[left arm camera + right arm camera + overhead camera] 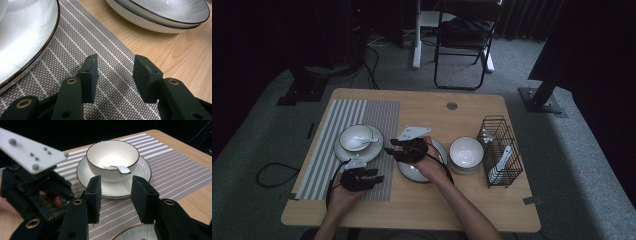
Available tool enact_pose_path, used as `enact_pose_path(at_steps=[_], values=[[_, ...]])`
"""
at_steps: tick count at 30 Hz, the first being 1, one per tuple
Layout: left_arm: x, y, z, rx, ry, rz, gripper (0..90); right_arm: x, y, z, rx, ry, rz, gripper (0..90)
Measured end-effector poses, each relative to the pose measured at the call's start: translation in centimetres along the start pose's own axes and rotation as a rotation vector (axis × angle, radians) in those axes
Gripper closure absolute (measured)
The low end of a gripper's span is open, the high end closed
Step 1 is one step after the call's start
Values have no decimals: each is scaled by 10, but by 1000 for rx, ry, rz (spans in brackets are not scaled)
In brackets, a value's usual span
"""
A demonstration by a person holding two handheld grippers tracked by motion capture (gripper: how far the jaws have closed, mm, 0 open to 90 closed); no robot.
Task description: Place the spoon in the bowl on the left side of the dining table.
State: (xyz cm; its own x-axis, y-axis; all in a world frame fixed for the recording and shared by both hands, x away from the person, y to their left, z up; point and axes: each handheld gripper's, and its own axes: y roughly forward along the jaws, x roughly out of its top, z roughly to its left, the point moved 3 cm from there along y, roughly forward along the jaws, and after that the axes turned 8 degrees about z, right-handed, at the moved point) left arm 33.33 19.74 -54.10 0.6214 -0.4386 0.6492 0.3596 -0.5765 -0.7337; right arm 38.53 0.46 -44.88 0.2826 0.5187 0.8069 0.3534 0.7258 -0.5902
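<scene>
a place setting takes shape: the bowl (pixel 112 157) sits on its plate (pixel 140 178) on the striped placemat (pixel 362 117) at the desk's (pixel 472 205) left, a spoon (pixel 117 168) resting inside, so it looks already laid. i hold my right hand-held gripper (pixel 115 192) above the plate stack (pixel 414 172) beside the mat, jaws apart and empty, likely for the next pickup. my left hand-held gripper (pixel 115 75) waits low over the mat, jaws open on nothing. spare bowls (pixel 466 152) and a wire rack (pixel 502 150) stand ready further right.
</scene>
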Motion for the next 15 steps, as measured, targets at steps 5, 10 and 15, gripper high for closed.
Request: enact_pose_path(at_steps=[5,10,15], values=[[0,0,0,-3,-3,0,563,-6,-9,5,5,0,-6,586],[1,1,-1,-7,-1,-1,563,-14,-21,9,3,1,-11,578],[2,2,-1,-6,3,1,563,-26,-31,12,-12,1,-4,576]])
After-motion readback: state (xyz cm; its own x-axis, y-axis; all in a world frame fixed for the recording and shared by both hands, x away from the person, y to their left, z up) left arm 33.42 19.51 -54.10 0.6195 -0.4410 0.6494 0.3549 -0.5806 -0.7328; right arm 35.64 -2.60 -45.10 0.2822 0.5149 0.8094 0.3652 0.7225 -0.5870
